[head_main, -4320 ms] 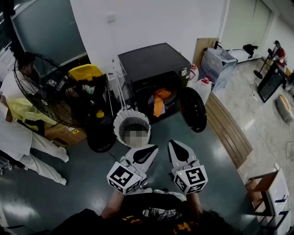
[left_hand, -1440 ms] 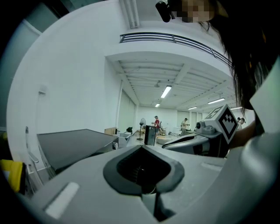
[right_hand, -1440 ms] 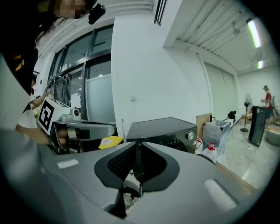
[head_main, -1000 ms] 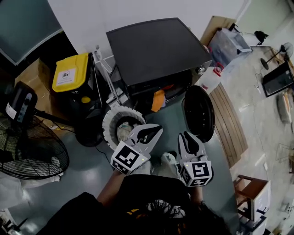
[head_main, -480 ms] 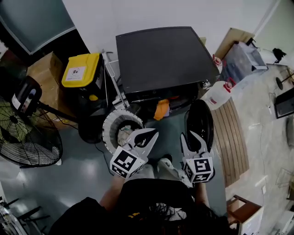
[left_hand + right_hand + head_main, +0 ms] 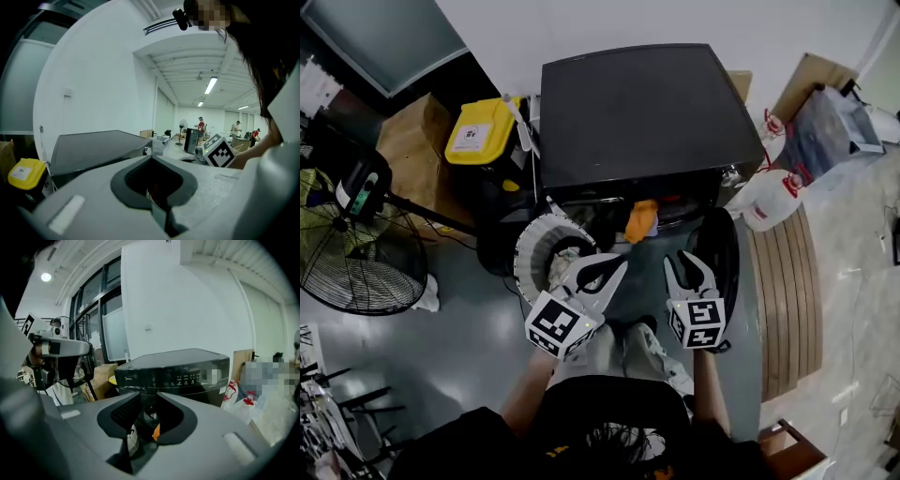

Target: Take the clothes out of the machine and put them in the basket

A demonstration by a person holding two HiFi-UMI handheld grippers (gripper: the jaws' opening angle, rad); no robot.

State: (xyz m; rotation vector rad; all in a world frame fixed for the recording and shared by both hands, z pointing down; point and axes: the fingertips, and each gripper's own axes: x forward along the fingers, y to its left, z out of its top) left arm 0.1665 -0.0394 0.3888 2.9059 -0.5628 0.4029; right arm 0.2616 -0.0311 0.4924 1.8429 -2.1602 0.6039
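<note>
Looks early in the task, or partway at best. Facing the machine [image 6: 637, 103], door [image 6: 719, 246] swung open at the right. Holding both tools low in front of the opening, neither touching cloth. On the left gripper [image 6: 619, 265], fingers pressed together at the tips, nothing caught between. On the right gripper [image 6: 686, 261], fingers spread apart, empty, aimed at the drum mouth, with a sliver of orange visible through the gap in the right gripper view. Not yet out: 1 orange garment [image 6: 641, 221], drooping over the lip of the opening, near both grippers yet apart from them. Possibly more behind it in the dark drum; cannot tell. Just left of the opening, on the floor, the round white basket [image 6: 525, 246], with something pale [image 6: 563, 267] already lying inside, perhaps 1 piece moved over. Left to do, judging from this: pinching the orange garment, drawing it clear, dropping it into the basket, then checking the drum for the rest.
</note>
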